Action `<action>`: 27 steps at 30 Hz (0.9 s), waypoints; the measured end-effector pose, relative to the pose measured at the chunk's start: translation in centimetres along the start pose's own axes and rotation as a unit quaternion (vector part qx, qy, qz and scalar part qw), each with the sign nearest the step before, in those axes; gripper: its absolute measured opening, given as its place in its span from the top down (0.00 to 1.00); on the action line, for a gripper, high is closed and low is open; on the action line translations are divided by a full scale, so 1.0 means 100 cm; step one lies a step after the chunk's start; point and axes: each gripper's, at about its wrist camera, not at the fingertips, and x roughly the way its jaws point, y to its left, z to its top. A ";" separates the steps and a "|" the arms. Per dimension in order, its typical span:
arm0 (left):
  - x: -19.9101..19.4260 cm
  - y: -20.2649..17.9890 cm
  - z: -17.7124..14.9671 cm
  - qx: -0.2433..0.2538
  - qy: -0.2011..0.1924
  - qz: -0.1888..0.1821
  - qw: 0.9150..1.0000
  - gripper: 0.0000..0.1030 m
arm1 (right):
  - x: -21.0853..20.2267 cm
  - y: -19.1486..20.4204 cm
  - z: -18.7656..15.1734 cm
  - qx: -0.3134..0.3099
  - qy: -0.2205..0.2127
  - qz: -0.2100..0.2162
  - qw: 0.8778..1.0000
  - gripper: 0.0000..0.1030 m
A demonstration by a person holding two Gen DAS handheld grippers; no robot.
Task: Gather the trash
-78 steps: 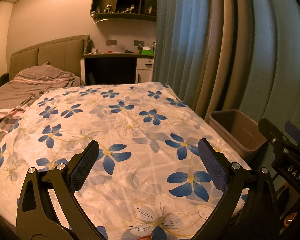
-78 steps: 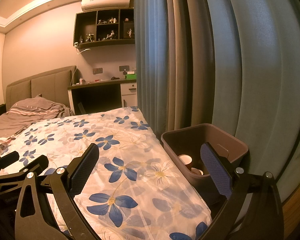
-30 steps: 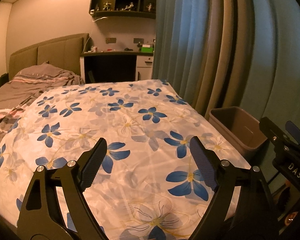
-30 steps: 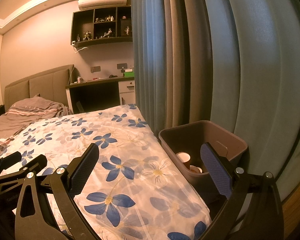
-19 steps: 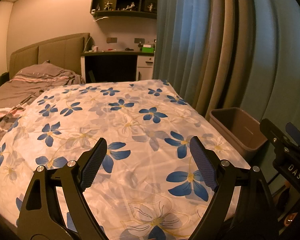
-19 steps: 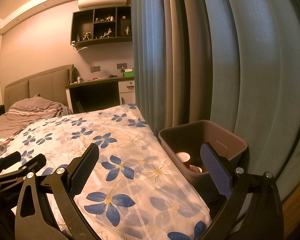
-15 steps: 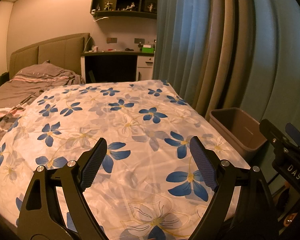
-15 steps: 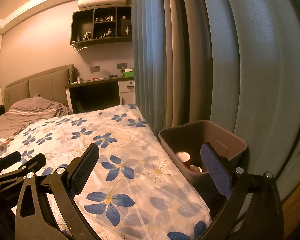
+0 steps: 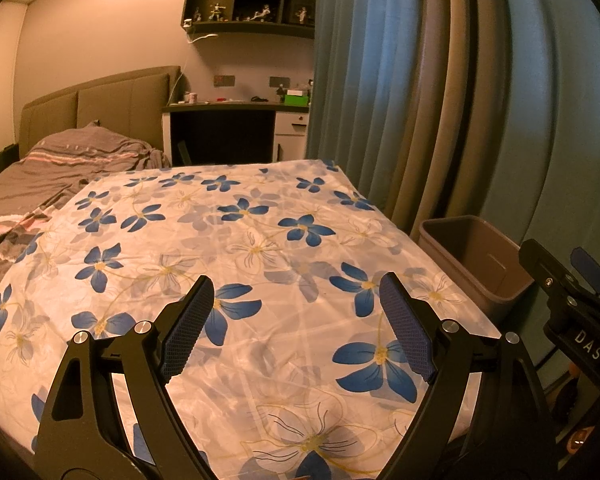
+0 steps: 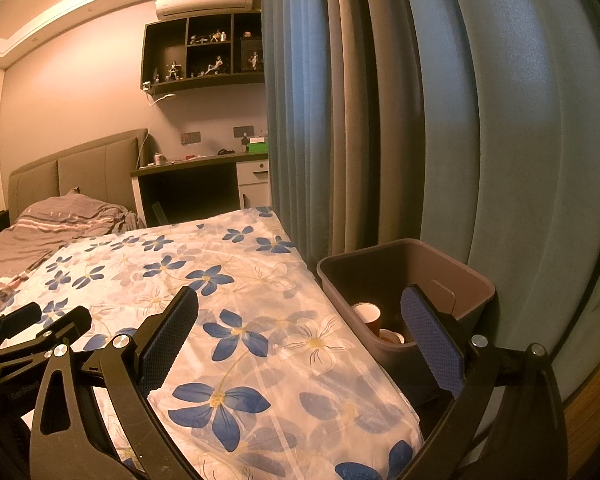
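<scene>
Bedspread (image 9: 260,240) shows no litter that I can see; bin (image 10: 452,256) beside it already holds cups (image 10: 367,314). Left gripper (image 9: 296,320) and right gripper (image 10: 300,332) both gape wide, empty. Collecting looks nearly finished.

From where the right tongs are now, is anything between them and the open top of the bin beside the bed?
Nothing visible. The right tongs are open and hold nothing, with the bin just ahead, its top uncovered. Cups already lie inside. The floral bedspread ends at the bin's near side without draping over it.
</scene>
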 end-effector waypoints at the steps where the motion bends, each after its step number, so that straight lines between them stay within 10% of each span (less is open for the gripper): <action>1: 0.001 0.001 0.001 0.000 0.000 0.000 1.000 0.19 | -0.001 0.000 0.000 0.000 0.000 0.000 1.000 0.05; 27: -0.009 0.000 0.005 0.002 -0.015 0.008 1.000 0.08 | 0.000 -0.001 0.000 0.001 0.000 0.000 1.000 0.05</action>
